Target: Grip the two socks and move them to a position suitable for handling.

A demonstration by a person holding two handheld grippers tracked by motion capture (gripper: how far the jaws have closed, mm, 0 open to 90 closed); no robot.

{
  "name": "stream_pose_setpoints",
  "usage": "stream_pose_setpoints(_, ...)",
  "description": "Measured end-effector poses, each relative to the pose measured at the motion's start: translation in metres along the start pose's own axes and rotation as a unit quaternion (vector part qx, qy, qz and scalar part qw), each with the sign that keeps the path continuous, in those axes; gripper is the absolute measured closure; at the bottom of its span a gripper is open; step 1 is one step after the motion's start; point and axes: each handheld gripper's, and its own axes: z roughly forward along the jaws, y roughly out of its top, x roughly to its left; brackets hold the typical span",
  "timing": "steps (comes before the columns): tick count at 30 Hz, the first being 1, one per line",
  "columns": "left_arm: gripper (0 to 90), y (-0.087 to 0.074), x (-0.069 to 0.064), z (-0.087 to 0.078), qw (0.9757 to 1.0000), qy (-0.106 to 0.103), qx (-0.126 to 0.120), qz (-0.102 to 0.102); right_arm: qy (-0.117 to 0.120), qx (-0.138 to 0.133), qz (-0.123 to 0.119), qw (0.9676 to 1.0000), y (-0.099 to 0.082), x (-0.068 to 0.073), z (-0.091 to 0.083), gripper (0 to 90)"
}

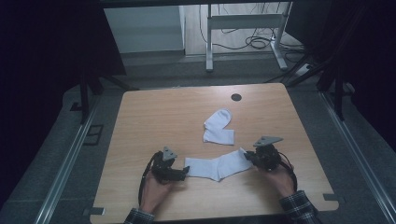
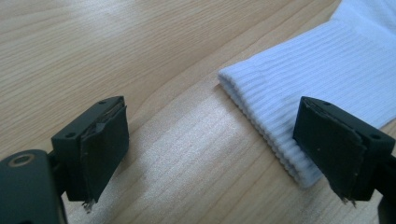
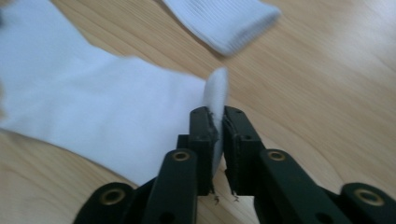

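A white sock (image 1: pixel 217 166) lies flat near the front of the wooden table (image 1: pixel 159 116), stretched between my two grippers. My left gripper (image 1: pixel 186 171) is at its left end. In the left gripper view its jaws (image 2: pixel 219 149) stand wide open, low over the wood, and the right jaw overlaps the sock's ribbed cuff (image 2: pixel 317 70). My right gripper (image 1: pixel 247 156) is at the sock's right end. In the right gripper view it (image 3: pixel 219 123) is nearly closed, with the sock's tip (image 3: pixel 107 107) pinched upright between the pads. A second white sock (image 1: pixel 218 127) lies bent, farther back at the middle.
A dark round grommet (image 1: pixel 236 97) sits near the table's far edge. The second sock's ribbed cuff (image 3: pixel 224 21) lies just beyond my right gripper. Bare wood extends to the left and right of the socks. A metal desk frame and cables stand on the floor behind.
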Motion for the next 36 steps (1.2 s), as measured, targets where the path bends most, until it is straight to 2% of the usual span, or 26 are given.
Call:
stream_pose_setpoints(3, 10.7, 0.000, 0.000, 0.000, 1.0000, -0.001, -0.001, 0.000, -0.012, 0.007, 0.009, 0.9999, -0.006, -0.007, 0.000, 75.1)
stream_pose_setpoints(4, 10.7, 0.000, 0.001, -0.001, 1.0000, -0.002, -0.004, 0.000, -0.017, 0.008, 0.018, 0.9997, -0.011, -0.012, -0.001, 70.9)
stream_pose_setpoints(10, 10.8, -0.001, 0.002, -0.004, 0.9998, -0.006, -0.019, -0.004, -0.036, -0.010, 0.013, 0.9992, -0.007, -0.013, -0.011, 62.6)
stream_pose_setpoints(15, 10.8, -0.002, 0.002, -0.006, 0.9998, -0.002, -0.022, -0.002, -0.032, -0.012, 0.004, 0.9994, -0.002, -0.007, -0.007, 58.7)
stream_pose_setpoints(21, 10.9, -0.003, 0.002, -0.005, 0.9999, 0.005, -0.012, 0.006, -0.037, 0.012, 0.000, 0.9993, -0.010, -0.007, 0.007, 55.6)
stream_pose_setpoints(29, 11.5, -0.003, 0.002, -0.006, 1.0000, 0.000, -0.004, 0.008, -0.030, 0.009, -0.005, 0.9995, -0.019, -0.002, 0.002, 55.9)
stream_pose_setpoints(34, 11.4, -0.004, 0.002, -0.006, 0.9999, -0.006, -0.004, 0.008, -0.024, 0.005, 0.000, 0.9997, -0.025, -0.001, -0.002, 52.6)
stream_pose_setpoints(36, 10.7, -0.003, 0.003, -0.007, 0.9999, -0.009, -0.004, 0.013, -0.020, -0.001, 0.006, 0.9998, -0.026, -0.002, -0.005, 50.6)
